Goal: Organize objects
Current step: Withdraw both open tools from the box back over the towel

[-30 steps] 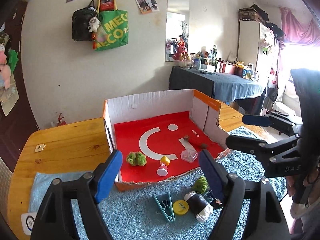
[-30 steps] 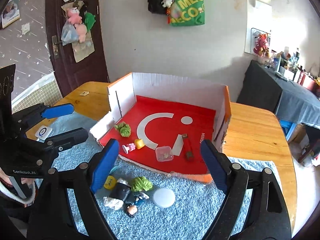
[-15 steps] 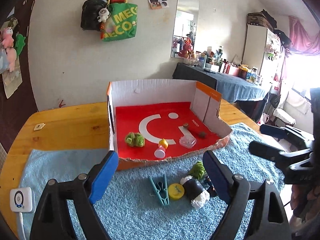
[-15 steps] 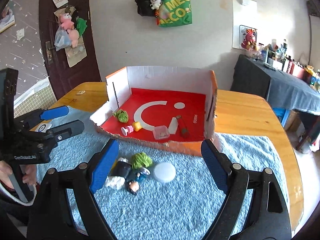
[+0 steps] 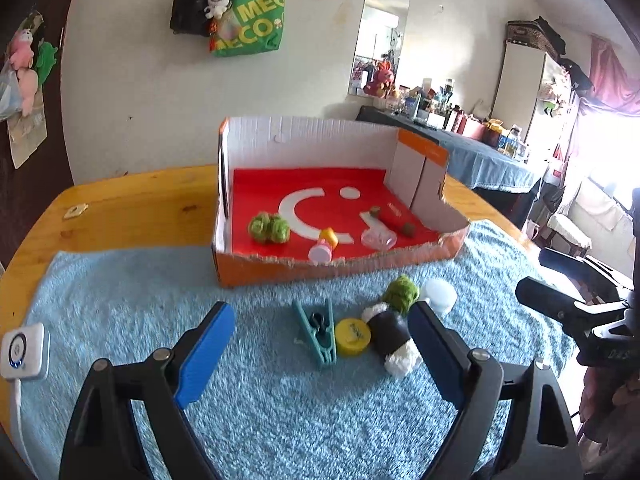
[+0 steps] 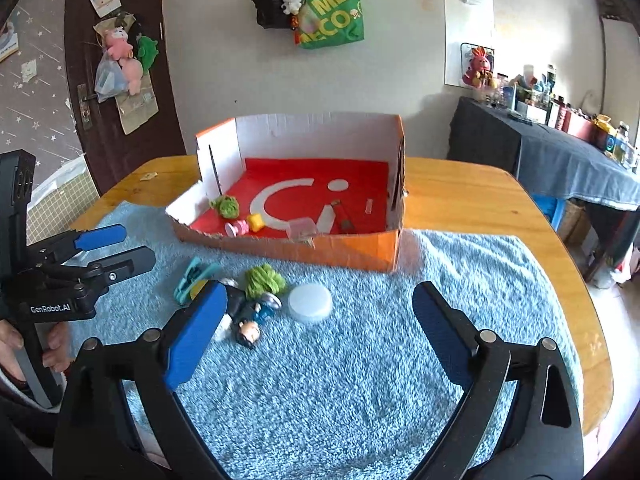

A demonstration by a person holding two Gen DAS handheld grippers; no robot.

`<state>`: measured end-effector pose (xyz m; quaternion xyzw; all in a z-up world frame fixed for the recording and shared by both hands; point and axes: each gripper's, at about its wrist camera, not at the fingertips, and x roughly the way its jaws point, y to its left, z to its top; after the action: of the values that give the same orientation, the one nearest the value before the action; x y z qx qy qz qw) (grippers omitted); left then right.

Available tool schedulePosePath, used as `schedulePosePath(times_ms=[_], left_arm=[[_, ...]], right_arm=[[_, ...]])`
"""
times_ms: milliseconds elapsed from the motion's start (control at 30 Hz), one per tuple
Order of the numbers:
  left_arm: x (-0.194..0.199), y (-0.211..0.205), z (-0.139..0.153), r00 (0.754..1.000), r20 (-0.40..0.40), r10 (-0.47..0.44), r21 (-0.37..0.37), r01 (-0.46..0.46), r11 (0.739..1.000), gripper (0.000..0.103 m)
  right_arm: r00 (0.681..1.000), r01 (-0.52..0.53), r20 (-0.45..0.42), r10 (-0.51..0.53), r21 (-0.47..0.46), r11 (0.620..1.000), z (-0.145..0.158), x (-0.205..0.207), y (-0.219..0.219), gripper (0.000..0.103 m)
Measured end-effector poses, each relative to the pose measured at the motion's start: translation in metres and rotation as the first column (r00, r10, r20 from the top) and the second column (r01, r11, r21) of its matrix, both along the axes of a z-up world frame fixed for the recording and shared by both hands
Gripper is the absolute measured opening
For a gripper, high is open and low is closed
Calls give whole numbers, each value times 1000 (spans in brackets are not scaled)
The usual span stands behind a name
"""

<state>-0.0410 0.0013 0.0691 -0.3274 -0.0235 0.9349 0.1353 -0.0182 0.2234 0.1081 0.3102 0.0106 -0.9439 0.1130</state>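
Flanking the small toys (image 6: 256,300), bare blue towel (image 6: 360,380) on all sides.

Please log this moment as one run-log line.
left tongs: open, empty | right tongs: opening, empty | loose items on towel | box: partly filled

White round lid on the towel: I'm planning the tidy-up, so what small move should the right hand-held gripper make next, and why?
Probably ease the right hand-held gripper forward and down over the white round lid. Its jaws are opening with nothing between them, and the lid lies unobstructed on the blue towel just ahead, outside the cardboard box, so it looks like the easiest piece to reach.
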Motion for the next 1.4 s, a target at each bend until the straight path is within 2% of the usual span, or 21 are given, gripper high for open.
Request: schedulePosePath(times_ms=[500,667,933,1267,1400], left_arm=[[-10,0,-38,993,114,29,2,-29,1000,90],[-17,0,-44,991,132,38,-28,-35,999,90],[-33,1,-55,985,164,48,-131,-27,991,90],[-42,-14,-55,980,174,91,-165,-62,984,90],[-44,-20,-52,980,175,90,-156,-63,986,90]], right_arm=[[997,8,80,-7,-10,1000,-45,-9,-5,95],[995,4,96,-3,-15,1000,-48,-13,-5,95],[994,9,106,-6,-22,1000,-49,-19,-2,95],[991,11,131,-8,-23,1000,-53,-27,0,95],[989,6,146,-4,-15,1000,-55,-31,-1,95]])
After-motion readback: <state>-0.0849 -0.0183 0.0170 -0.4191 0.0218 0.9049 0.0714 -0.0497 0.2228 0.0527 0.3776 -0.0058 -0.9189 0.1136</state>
